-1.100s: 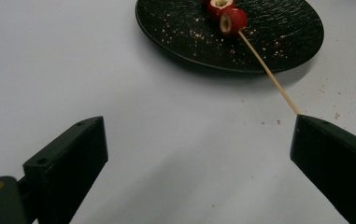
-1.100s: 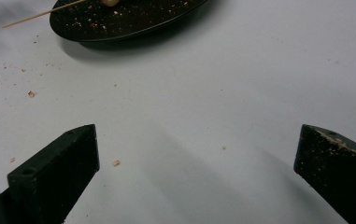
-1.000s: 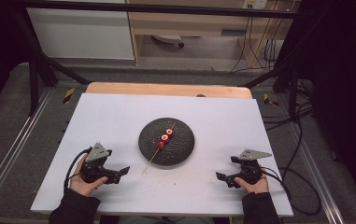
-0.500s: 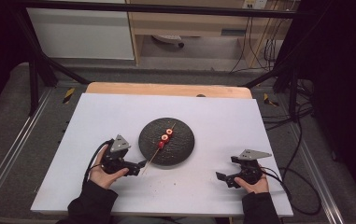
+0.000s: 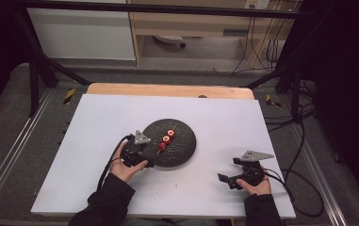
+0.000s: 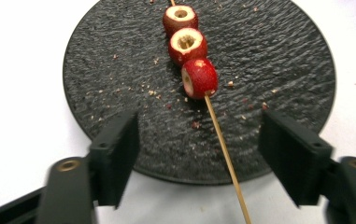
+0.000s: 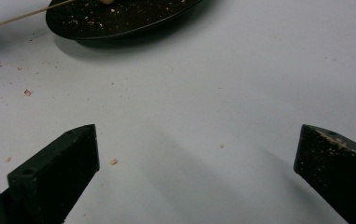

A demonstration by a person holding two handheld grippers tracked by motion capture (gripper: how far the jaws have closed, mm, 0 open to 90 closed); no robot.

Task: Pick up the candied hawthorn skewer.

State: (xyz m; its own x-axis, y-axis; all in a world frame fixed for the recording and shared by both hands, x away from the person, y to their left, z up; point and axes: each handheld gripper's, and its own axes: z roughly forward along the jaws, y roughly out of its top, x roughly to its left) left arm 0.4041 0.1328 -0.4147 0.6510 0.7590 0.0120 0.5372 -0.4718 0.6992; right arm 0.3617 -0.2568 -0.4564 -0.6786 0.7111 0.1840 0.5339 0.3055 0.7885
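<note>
Two grippers are at work here, and only yours on the left is engaged. Largest first: the white table [image 5: 97,141] is smooth and matte, flecked with small crumbs ahead of the right gripper's fingers. On it sits the round black plate [image 6: 283,60], its surface rippled like slate and dusted with reddish specks. Your left gripper [image 6: 203,158] hangs over the plate's near rim with its blocky black fingers [image 6: 115,154] spread wide and nothing between them but the skewer [image 6: 224,154], a thin, pale wooden stick that runs up between the two fingers, nearer the right-hand one and touching neither. Beyond the fingertips the skewer carries three red fruit pieces [image 6: 187,44], glossy-skinned, rounded and hollowed at the core, lying in a row on the plate. Your right gripper [image 7: 199,158] rests well to the side of the plate, its fingers likewise parted over bare table. Judged from this, the approach is made and the grasp is not: closing on the stick and lifting the skewer remain to be done.
</note>
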